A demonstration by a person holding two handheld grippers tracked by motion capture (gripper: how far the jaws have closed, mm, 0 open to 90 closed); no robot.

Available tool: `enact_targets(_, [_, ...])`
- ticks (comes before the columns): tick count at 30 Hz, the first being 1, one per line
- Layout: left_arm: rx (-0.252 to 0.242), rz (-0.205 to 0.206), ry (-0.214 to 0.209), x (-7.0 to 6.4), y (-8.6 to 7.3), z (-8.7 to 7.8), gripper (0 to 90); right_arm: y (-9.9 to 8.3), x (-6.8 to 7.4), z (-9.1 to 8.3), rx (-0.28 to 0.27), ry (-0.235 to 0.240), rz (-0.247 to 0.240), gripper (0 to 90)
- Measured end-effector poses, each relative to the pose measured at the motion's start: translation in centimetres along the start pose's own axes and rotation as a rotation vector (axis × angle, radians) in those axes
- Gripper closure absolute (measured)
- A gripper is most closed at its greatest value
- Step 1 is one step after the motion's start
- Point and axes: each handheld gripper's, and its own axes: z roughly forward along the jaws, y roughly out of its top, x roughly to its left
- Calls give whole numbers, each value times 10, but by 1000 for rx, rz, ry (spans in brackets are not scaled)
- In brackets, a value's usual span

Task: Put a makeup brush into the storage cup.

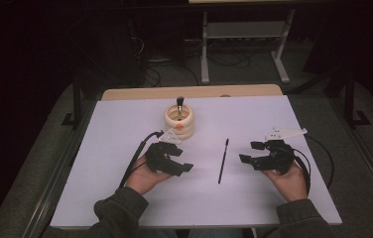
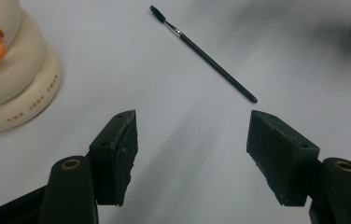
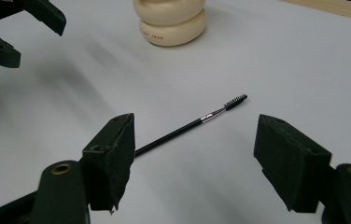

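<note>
A thin black spoolie brush [image 1: 223,160] lies on the white table between my two grippers, its bristle end pointing away from me. The left gripper view has the brush [image 2: 205,53] ahead and apart from the jaws; in the right gripper view the brush [image 3: 187,126] runs from my left jaw out to the bristles. A cream ringed holder [image 1: 179,121] with an orange duck bill stands behind, a dark brush [image 1: 180,105] upright in it. My left gripper [image 1: 181,161] is open and empty. My right gripper [image 1: 250,151] is open and empty, just right of the brush.
The white table top [image 1: 125,124] ends in a wooden strip [image 1: 189,92] at the back. Cables trail from both grippers. Dark floor and a grey metal stand [image 1: 244,44] lie beyond the table. The holder [image 2: 10,74] sits close to my left gripper's left side.
</note>
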Motion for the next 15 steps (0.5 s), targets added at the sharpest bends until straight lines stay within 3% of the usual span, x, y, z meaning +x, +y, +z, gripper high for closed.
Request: enact_targets(15, [35, 8, 0, -2, 19, 19, 355, -2, -5, -3, 7, -25, 8, 276])
